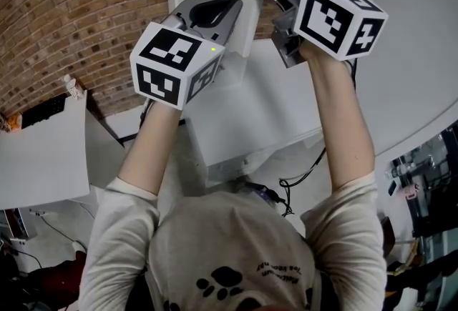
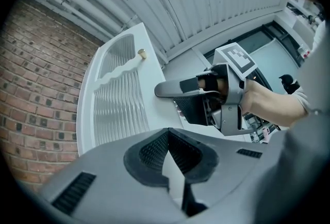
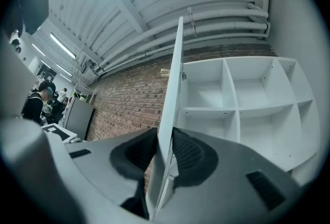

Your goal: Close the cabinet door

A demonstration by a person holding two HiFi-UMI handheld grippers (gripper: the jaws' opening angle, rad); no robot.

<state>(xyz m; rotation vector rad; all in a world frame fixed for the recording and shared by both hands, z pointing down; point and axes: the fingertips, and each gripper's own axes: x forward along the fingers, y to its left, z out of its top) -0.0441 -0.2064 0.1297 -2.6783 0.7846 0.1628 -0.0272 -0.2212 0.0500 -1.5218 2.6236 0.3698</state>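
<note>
- at the white cabinet (image 3: 247, 115), the right gripper (image 3: 164, 148) is clamping the edge of the cabinet door (image 3: 174, 89), which is standing open.
- the left gripper (image 2: 167, 135) is hovering nearby, jaws together, empty.

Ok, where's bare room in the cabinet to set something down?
Every cabinet compartment in view is bare, those above the shelf and those below it. It is crowded only at the door edge, which sits between the jaws of the right hand-held gripper.
</note>
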